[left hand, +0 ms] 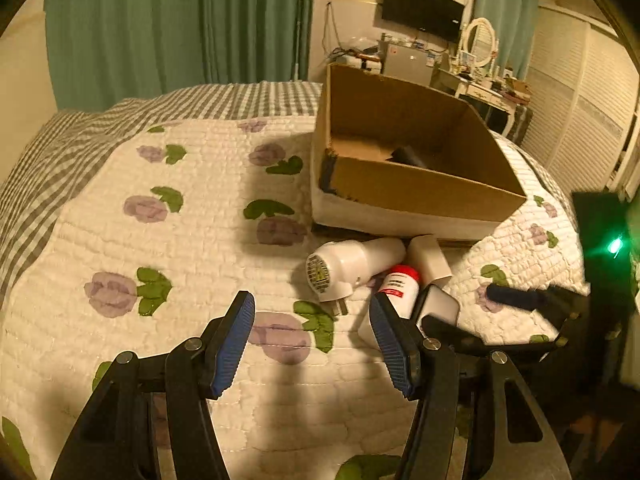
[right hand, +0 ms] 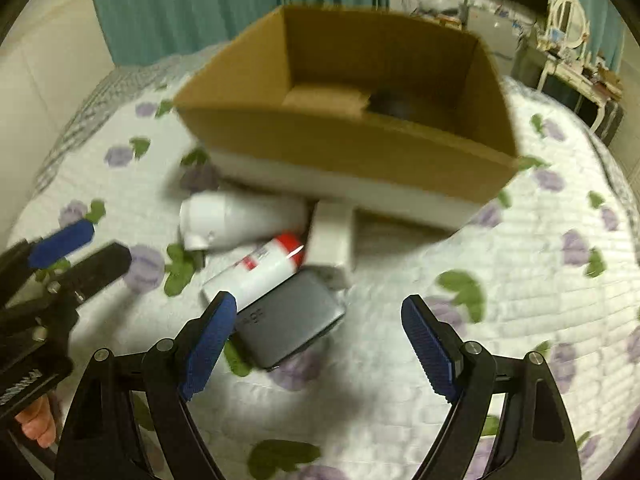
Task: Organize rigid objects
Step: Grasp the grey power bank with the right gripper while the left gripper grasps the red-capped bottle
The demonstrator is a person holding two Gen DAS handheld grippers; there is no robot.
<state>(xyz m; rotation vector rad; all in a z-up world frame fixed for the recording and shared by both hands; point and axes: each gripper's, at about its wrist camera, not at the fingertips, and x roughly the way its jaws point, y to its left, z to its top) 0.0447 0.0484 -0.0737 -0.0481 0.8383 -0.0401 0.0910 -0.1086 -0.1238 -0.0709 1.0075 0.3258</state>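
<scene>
A little pile of hard things lies on the bed (left hand: 180, 240), just in front of the cardboard box (left hand: 420, 192). In the left wrist view the pile sits right of the middle of the frame. There is a white plug-in gadget (left hand: 352, 264) lying on its side with its metal prongs pointing down toward the camera. Next to it lies a white bottle with a red cap (left hand: 400, 284), and a small white box (left hand: 428, 260) stands tipped against the cardboard box. A flat grey block (right hand: 288, 320) lies at the near end of the pile, touching the bottle.

The cardboard box is open at the top. Something dark (left hand: 408, 156) lies inside it on the bottom, too dim to name.

The left gripper (left hand: 312, 344) hangs over the quilt with its jaws apart and nothing between them. Its right blue pad is just in front of the bottle.

The right gripper (right hand: 316, 344) has its jaws wide. The grey block sits partly between them, near the left pad, but the pads do not squeeze it.

The quilt is white with purple flowers. Green curtains (left hand: 160, 28) hang in the upper left of the frame.
</scene>
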